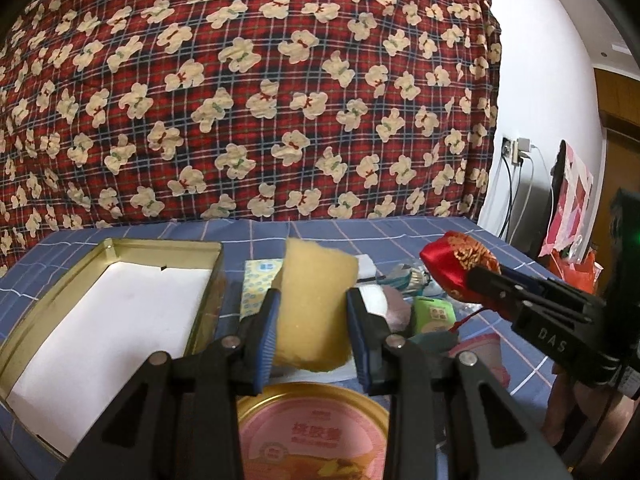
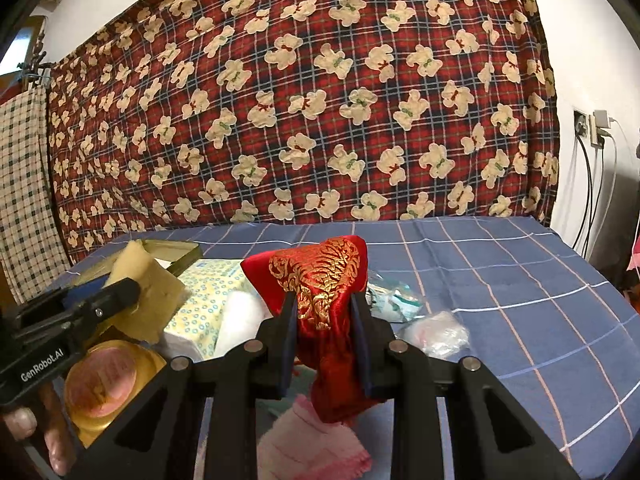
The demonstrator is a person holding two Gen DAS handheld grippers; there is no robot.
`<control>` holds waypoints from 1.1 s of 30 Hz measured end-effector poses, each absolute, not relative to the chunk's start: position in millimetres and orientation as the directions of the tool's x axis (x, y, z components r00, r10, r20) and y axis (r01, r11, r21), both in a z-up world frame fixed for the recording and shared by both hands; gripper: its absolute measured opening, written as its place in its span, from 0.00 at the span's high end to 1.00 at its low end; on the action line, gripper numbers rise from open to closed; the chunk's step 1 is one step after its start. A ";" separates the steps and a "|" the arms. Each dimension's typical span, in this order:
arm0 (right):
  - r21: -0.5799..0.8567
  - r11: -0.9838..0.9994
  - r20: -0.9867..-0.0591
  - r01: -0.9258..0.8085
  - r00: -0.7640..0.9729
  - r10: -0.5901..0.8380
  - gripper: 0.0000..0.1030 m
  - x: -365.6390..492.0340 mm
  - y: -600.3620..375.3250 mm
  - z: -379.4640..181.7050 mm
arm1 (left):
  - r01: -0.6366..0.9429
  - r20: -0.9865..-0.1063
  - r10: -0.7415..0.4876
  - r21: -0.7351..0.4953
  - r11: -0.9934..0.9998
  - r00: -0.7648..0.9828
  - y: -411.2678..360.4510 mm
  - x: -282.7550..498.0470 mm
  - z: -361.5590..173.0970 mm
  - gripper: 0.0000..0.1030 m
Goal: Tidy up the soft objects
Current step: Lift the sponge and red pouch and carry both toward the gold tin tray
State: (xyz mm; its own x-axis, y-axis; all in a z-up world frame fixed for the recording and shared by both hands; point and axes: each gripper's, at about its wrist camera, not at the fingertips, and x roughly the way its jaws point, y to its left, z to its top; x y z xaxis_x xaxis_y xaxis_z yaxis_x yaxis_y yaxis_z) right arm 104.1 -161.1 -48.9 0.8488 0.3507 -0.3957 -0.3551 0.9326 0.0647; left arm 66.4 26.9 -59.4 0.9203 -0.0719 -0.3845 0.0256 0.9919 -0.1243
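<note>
While your left gripper (image 1: 313, 300) is clamping the sponge (image 1: 316, 304) just right of the tin (image 1: 160, 246), which is showing only white lining, your right gripper (image 2: 325, 316) is pinching the pouch (image 2: 324, 292), leaving tissues (image 2: 204, 300) and cloths lying below, unsorted.

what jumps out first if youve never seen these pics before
The huge red plaid blanket with cream teddy bears fills the whole background behind the blue checked bedsheet. Up front, the left claw grips a yellow sponge beside an open gold tin. The right claw holds a red and gold satin pouch above the clutter.
</note>
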 end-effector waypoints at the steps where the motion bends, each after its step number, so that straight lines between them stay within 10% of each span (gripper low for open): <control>1: 0.065 0.932 -0.392 -0.356 0.850 0.352 0.73 103.9 -159.2 -48.8 | 0.023 -0.383 -0.068 -0.120 0.993 0.921 27.6 66.2 -59.9 0.69; 33: 0.006 0.905 -0.339 -0.425 0.850 0.402 0.73 89.8 -89.7 -46.5 | -0.049 -0.331 -0.007 -0.161 0.986 0.944 59.3 53.3 -62.8 0.69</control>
State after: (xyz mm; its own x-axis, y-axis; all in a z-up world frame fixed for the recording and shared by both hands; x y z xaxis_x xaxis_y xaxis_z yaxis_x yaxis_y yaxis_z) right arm 89.8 -89.7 -46.5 0.8505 0.4021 -0.3391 -0.4253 0.9050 0.0064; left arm 53.3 59.3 -62.8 0.9437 -0.0072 -0.3309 -0.0488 0.9858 -0.1607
